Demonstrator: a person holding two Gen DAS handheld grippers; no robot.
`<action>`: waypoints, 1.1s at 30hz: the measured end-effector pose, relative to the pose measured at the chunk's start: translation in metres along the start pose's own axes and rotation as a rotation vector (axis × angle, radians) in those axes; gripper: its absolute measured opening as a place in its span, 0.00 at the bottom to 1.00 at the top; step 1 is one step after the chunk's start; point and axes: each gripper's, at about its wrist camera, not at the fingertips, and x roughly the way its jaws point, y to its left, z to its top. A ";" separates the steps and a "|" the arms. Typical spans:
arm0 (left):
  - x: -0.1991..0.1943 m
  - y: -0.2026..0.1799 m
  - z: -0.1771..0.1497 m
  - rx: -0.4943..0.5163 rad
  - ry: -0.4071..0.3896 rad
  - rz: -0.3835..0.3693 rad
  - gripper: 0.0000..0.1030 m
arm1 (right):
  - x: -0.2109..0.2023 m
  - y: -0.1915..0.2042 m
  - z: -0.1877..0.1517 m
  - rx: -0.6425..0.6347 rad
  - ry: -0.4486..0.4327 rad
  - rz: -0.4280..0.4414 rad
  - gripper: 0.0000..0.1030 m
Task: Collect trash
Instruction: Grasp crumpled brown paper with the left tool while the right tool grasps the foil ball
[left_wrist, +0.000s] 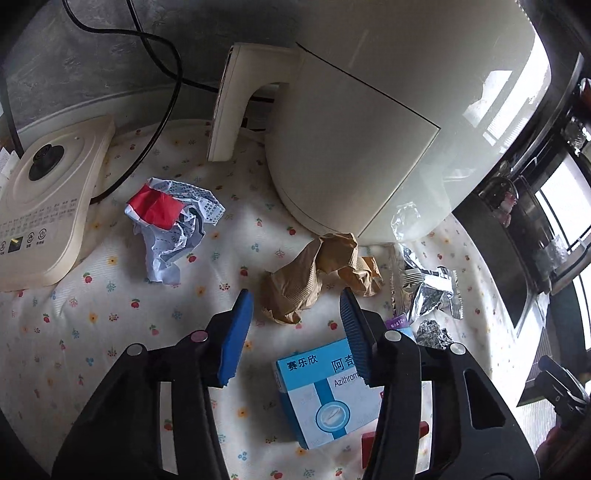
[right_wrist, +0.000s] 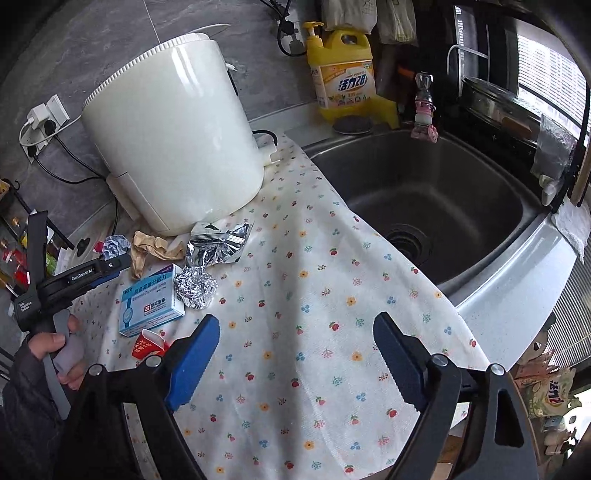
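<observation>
My left gripper (left_wrist: 295, 299) is open and empty, its blue fingertips just in front of a crumpled brown paper (left_wrist: 317, 273). A crumpled red and white paper (left_wrist: 170, 221) lies to its left. A blue medicine box (left_wrist: 321, 387) lies under the right finger. Silver foil wrappers (left_wrist: 428, 284) lie to the right. In the right wrist view my right gripper (right_wrist: 295, 325) is open and empty over bare floral cloth. The left gripper (right_wrist: 110, 269) is at the left, beside the box (right_wrist: 151, 302), a foil ball (right_wrist: 195, 288), a foil wrapper (right_wrist: 218, 243), the brown paper (right_wrist: 151, 247) and a red scrap (right_wrist: 147, 343).
A white pot-shaped appliance (left_wrist: 369, 129) stands behind the trash, also seen in the right wrist view (right_wrist: 173, 129). A kettle base (left_wrist: 44, 206) and black cord (left_wrist: 162, 110) are at the left. A steel sink (right_wrist: 443, 195) lies right of the cloth, with a yellow detergent bottle (right_wrist: 343, 74) behind.
</observation>
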 end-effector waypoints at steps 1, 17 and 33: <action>0.005 -0.001 0.001 0.000 0.008 0.004 0.47 | 0.002 -0.002 0.002 0.001 0.002 0.000 0.81; -0.024 0.012 -0.008 -0.022 -0.039 0.040 0.15 | 0.048 0.048 0.024 -0.105 0.065 0.108 0.76; -0.087 0.077 -0.047 -0.127 -0.077 0.125 0.15 | 0.104 0.102 0.026 -0.161 0.170 0.169 0.40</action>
